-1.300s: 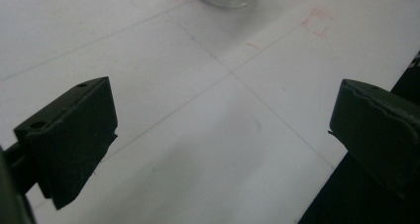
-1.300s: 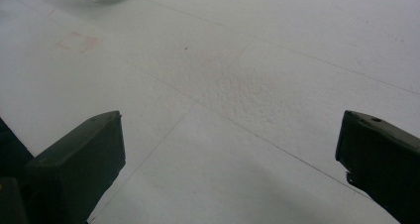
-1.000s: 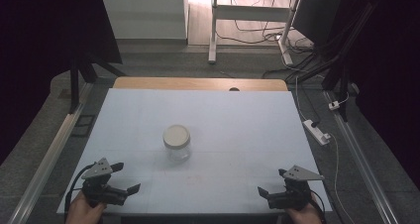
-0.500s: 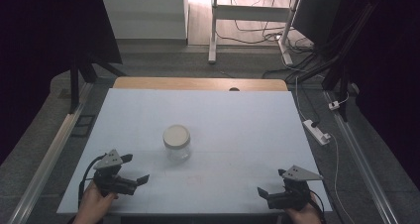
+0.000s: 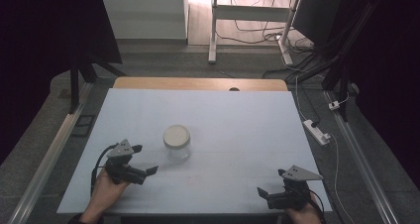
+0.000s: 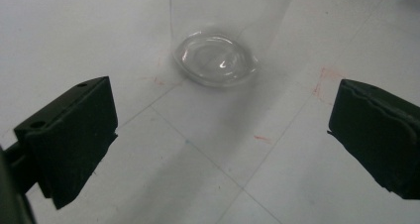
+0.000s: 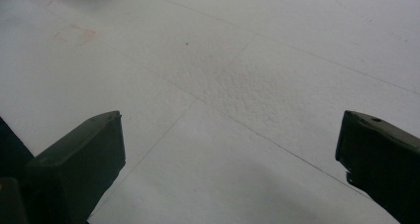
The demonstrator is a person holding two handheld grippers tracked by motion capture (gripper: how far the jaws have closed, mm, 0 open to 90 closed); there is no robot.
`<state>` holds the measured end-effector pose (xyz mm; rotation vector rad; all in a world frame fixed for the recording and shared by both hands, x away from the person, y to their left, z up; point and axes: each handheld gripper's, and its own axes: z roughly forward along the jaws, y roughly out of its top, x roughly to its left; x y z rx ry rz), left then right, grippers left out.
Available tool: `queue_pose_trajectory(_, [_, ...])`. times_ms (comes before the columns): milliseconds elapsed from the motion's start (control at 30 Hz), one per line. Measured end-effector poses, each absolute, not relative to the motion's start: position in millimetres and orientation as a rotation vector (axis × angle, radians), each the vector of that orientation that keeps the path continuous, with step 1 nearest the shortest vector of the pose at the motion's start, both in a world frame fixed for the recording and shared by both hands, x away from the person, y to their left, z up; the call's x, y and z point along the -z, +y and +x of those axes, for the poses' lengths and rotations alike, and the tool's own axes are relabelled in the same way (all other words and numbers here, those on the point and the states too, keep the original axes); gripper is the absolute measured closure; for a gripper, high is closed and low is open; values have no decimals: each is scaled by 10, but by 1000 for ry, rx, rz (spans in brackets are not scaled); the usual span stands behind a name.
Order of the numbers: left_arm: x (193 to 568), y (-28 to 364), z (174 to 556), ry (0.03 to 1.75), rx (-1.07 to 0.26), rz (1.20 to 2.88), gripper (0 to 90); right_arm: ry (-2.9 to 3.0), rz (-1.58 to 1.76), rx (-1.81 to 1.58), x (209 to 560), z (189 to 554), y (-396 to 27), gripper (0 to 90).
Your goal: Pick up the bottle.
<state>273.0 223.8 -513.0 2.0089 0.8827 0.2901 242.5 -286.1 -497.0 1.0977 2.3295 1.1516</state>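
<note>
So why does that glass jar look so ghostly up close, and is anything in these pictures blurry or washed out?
In the left gripper view the jar is clear glass: its walls almost vanish, its base glints, and a soft shadow falls toward the camera. In the right gripper view the table looks grainy and dim. In the high view the bright doorway behind the table is overexposed and both sides sink into black.

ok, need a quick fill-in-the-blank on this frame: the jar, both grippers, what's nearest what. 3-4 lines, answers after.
1. The clear glass jar wears a cream, round ____.
2. The gripper nearer the jar is the ____ gripper.
3. The right gripper sits at the near edge of the white table with its jaws ____.
4. In the left gripper view, the jar stands ____ on the table.

Missing words: lid; left; open; upright
</note>
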Motion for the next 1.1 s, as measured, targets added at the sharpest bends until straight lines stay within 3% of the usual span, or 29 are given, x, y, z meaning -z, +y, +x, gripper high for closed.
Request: queue_pose_trajectory(1100, [5126, 1699, 3395, 721, -239, 2069, 0, 2337, 1096, -1148, 4973, 2429, -2860, 0])
